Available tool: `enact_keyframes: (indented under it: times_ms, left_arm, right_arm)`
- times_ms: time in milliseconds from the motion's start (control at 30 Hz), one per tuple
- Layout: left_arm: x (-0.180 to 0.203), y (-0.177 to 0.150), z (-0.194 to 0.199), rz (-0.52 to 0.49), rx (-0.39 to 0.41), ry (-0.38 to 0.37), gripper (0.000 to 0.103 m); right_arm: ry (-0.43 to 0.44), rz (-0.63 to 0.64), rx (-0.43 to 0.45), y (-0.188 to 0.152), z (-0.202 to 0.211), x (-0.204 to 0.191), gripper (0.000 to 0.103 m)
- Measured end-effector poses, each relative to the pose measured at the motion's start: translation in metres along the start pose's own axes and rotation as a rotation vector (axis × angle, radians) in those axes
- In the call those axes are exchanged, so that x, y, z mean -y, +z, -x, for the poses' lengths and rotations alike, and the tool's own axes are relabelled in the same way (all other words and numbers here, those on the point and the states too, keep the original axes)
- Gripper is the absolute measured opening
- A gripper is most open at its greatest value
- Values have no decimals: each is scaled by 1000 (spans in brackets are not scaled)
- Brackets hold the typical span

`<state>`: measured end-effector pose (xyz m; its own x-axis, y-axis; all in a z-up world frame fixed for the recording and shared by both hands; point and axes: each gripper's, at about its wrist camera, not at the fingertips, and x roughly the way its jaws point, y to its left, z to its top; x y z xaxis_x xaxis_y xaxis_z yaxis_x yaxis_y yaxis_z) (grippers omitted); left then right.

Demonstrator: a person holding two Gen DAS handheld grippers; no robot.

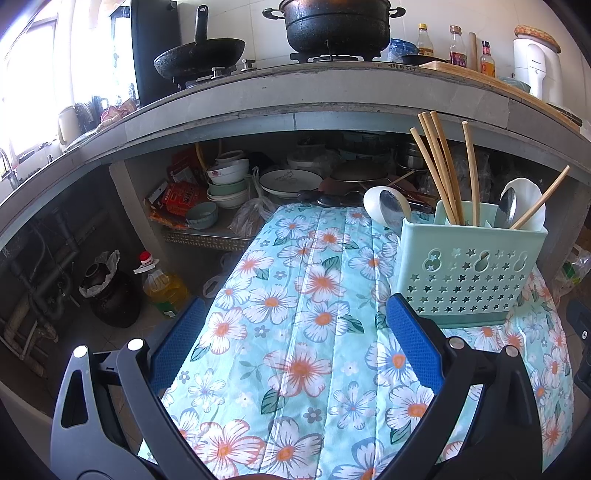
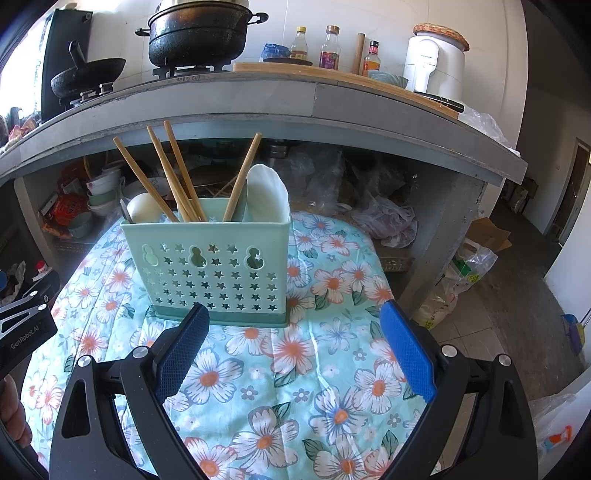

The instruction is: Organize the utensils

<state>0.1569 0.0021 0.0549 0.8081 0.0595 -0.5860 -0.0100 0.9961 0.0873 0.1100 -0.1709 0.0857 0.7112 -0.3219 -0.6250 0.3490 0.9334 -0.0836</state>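
A mint green utensil holder (image 1: 469,273) (image 2: 214,266) with star cut-outs stands upright on the floral cloth (image 1: 295,332) (image 2: 295,369). It holds several wooden chopsticks (image 1: 439,166) (image 2: 173,170), white ceramic spoons (image 1: 526,195) (image 2: 267,194) and metal spoons (image 1: 391,206). My left gripper (image 1: 295,332) hovers open over the cloth, left of the holder, with nothing between its blue pads. My right gripper (image 2: 295,343) is open too, just in front of the holder, also with nothing held. The left gripper's body (image 2: 26,325) shows at the right wrist view's left edge.
A grey counter (image 1: 295,92) carries a wok (image 1: 199,55), a black pot (image 1: 338,26), bottles (image 2: 330,48) and a white appliance (image 2: 436,62). Under it sit bowls (image 1: 229,181), plates and bags. An oil bottle (image 1: 162,284) and a dark jar (image 1: 110,295) stand on the floor.
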Motion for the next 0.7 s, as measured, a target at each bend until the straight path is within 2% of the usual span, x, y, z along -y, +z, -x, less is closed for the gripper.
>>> enact_keyframes:
  times_ms: [700]
  left_arm:
    - [1, 0, -1, -2, -5, -3, 94]
  right_arm:
    - [4, -1, -1, 0, 0, 0, 91]
